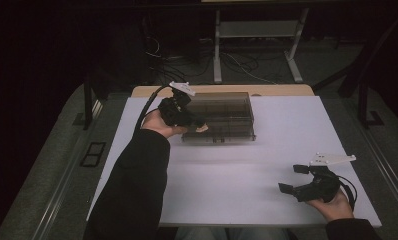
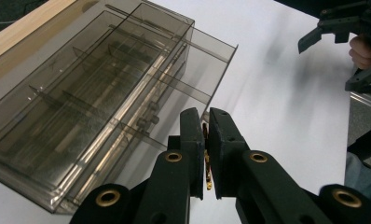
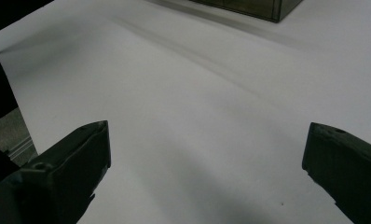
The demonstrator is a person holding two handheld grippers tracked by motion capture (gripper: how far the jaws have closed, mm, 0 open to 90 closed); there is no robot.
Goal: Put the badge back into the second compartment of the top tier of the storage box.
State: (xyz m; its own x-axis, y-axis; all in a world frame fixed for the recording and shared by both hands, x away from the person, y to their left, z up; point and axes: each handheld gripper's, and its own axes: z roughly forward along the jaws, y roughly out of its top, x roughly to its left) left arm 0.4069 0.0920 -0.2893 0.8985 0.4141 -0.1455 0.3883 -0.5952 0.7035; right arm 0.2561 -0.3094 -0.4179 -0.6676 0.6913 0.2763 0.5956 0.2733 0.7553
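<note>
Smoky plastic organizer box [image 2: 95, 93] just beside left tool [image 2: 206, 140], pinching thin brass piece [image 2: 206, 161]; right tool [image 3: 207, 154] wide.

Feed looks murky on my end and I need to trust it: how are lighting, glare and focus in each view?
High view: dark surroundings, the white table evenly lit, slightly soft. Left gripper view: bright streaks glare off the clear plastic box; the left gripper is sharp. Right gripper view: soft shadow bands cross the table, and the right gripper looks blurred at the edges.

It looked like a dim lab or recording room: a white tabletop [image 1: 287, 130] stood on grey carpet [image 1: 47, 165], with loose cables [image 1: 237, 62] and metal desk legs [image 1: 217, 47] on the far floor.
</note>
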